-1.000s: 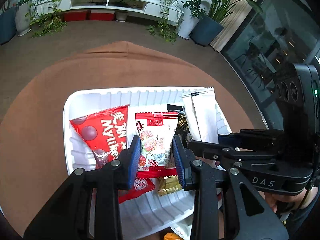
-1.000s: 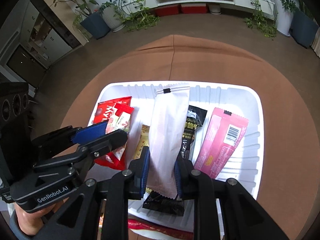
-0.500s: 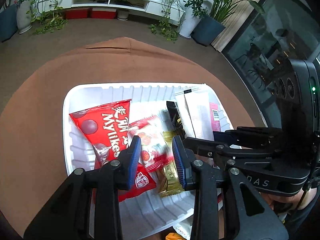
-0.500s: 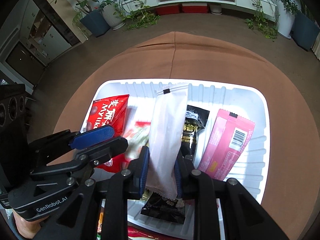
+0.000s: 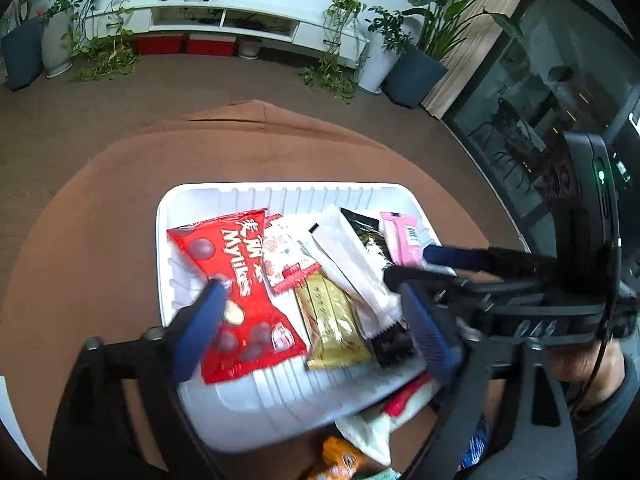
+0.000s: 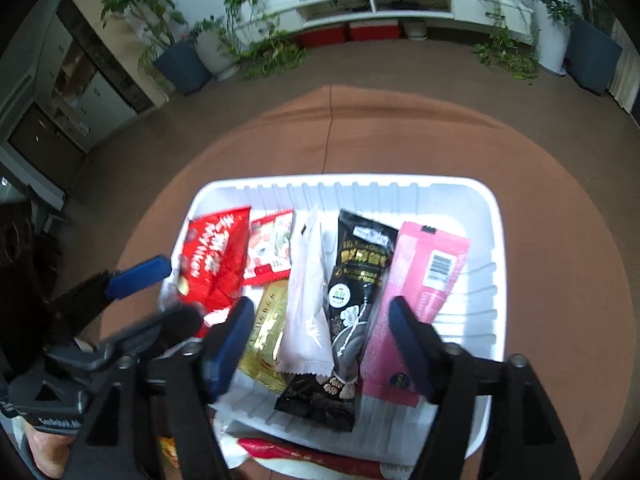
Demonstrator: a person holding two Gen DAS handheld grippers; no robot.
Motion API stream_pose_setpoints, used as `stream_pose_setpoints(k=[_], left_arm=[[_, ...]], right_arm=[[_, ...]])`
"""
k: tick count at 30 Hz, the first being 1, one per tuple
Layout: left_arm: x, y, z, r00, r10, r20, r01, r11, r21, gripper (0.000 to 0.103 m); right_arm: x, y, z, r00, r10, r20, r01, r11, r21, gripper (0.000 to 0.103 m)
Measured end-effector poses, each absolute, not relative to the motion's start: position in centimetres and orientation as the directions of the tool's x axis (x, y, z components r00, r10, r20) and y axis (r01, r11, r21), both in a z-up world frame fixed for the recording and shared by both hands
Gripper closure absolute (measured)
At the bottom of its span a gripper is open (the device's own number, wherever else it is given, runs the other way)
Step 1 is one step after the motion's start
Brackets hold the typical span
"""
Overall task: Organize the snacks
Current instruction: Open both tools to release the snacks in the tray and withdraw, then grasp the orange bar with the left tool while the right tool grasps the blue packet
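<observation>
A white tray (image 5: 224,200) (image 6: 486,216) on a round brown table holds several snacks side by side: a red Mylikes bag (image 5: 236,288) (image 6: 214,264), a small red-and-white packet (image 5: 286,254) (image 6: 270,242), a gold bar (image 5: 334,320) (image 6: 268,330), a white packet (image 5: 352,256) (image 6: 306,292), a black packet (image 6: 354,280) and a pink packet (image 6: 424,280). My left gripper (image 5: 316,332) is open and empty above the near side of the tray. My right gripper (image 6: 320,340) is open and empty over the white and black packets.
More loose snacks lie just off the tray's near edge, among them an orange packet (image 5: 340,456) and a red one (image 6: 312,458). The brown tablecloth (image 6: 400,136) surrounds the tray. Beyond the table are floor, potted plants and a low white cabinet.
Both grippers opened wide. The left let go of the red-and-white packet and the right let go of the white packet; both packets now lie in the tray. Both grippers pulled back slightly.
</observation>
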State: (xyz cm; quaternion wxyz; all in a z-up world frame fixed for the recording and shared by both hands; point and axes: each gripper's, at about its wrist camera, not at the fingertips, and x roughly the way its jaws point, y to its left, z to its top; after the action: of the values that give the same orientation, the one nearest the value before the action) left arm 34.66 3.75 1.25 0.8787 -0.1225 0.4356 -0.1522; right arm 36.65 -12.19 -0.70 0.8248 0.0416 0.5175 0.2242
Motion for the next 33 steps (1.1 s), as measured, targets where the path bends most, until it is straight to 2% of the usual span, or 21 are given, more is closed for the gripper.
stream_pose_setpoints(k=[1,5,9,13,16,19,22,28,33], left_arm=[[34.1,3.8,1.7,0.58,-0.373,-0.724,0.166,0.924,-0.343,0.003],[31.4,4.3,2.9,0.598,-0.377,-0.707,0.191,0.924,-0.331,0.0],[28.0,4.5,3.4,0.596,-0.407,-0.692,0.256,0.913,-0.317,0.0],[23.6,3.9,3.0,0.632,-0.34,-0.697,0.3,0.936,-0.186,0.0],[20.8,3.6,2.3,0.648,-0.306,-0.697,0.305,0.943,-0.131,0.0],[18.5,3.6,1.9,0.652,-0.286,-0.702,0.287,0.95,-0.12,0.0],[16.7,4.5,0.9,0.627,-0.304,-0.717,0.248,0.951,-0.186,0.0],[14.0,5.2,-0.6,0.603,-0.314,-0.734,0.246,0.948,-0.204,0.0],[14.4,4.9,-0.9,0.579,-0.299,-0.759,0.279,0.947,-0.16,0.0]], right_arm=[[36.3,-12.6,-0.1,0.375,0.435,-0.819,-0.328,0.888,0.322,0.02],[34.5,-15.0,1.8,0.422,0.511,-0.749,-0.311,0.858,0.41,0.007],[31.9,-17.9,2.3,0.425,0.567,-0.705,-0.28,0.823,0.494,0.007],[28.0,-20.4,2.3,0.464,0.576,-0.673,-0.271,0.816,0.511,0.006],[24.5,-22.1,1.6,0.488,0.578,-0.654,-0.253,0.811,0.528,0.006],[21.1,-23.3,0.8,0.513,0.563,-0.648,-0.236,0.818,0.524,0.006],[18.6,-24.6,-0.1,0.527,0.552,-0.646,-0.2,0.82,0.537,0.006],[14.4,-25.2,-1.5,0.543,0.487,-0.684,-0.167,0.861,0.481,0.006],[12.7,-24.2,-2.5,0.52,0.462,-0.719,-0.187,0.882,0.432,0.016]])
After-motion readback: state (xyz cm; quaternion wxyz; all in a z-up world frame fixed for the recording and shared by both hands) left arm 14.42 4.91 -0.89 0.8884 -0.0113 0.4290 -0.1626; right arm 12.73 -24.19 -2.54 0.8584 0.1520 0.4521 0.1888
